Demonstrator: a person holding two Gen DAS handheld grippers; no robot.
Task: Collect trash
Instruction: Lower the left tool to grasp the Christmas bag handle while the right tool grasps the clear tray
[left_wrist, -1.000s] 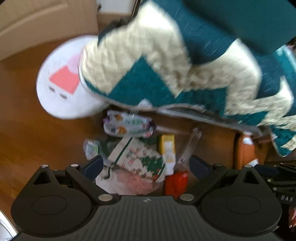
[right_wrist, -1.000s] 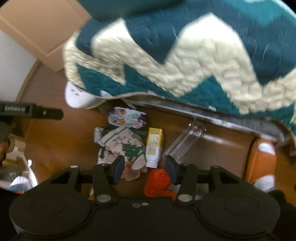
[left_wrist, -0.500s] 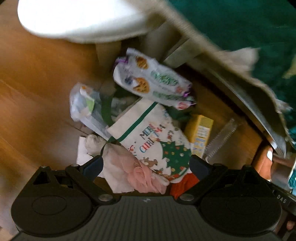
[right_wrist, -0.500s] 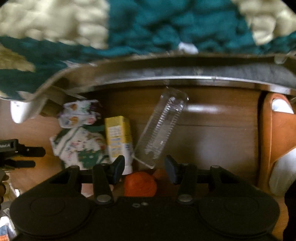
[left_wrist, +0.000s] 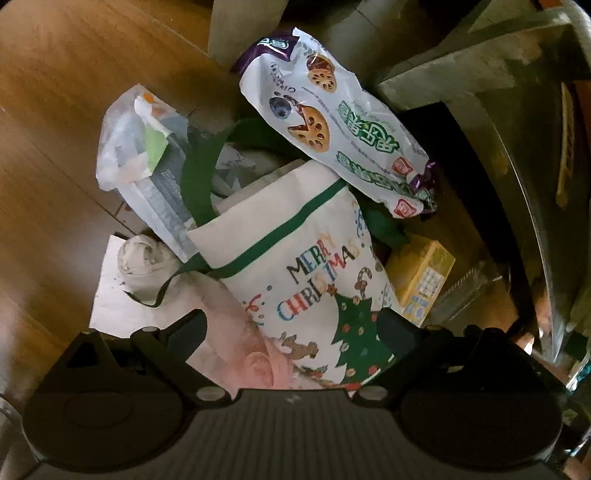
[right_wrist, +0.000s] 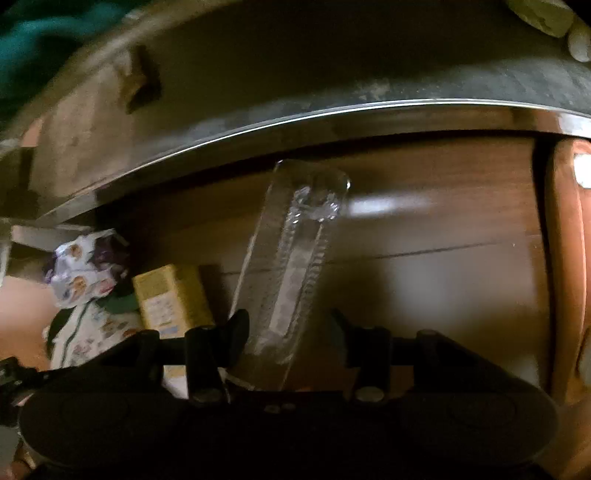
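Observation:
A pile of trash lies on the wood floor under a bed edge. In the left wrist view a Merry Christmas cloth bag (left_wrist: 317, 273) lies under my open left gripper (left_wrist: 291, 325), with a snack wrapper (left_wrist: 343, 125), a clear plastic bag (left_wrist: 147, 162), crumpled tissue (left_wrist: 140, 258), a pink wad (left_wrist: 258, 365) and a yellow carton (left_wrist: 421, 277) around it. In the right wrist view a clear plastic tray (right_wrist: 291, 266) lies between the fingers of my open right gripper (right_wrist: 288, 332). The yellow carton (right_wrist: 170, 299), the wrapper (right_wrist: 85, 266) and the cloth bag (right_wrist: 88, 336) lie to its left.
The bed frame's metal rail (right_wrist: 332, 110) hangs low over the floor in the right wrist view. An orange slipper (right_wrist: 565, 258) lies at the right. A bed leg (left_wrist: 240, 29) stands behind the pile in the left wrist view.
Both grippers have dropped low and moved in under the bed edge toward the pile. The quilt has left view. The clear tray now sits between the right fingers.

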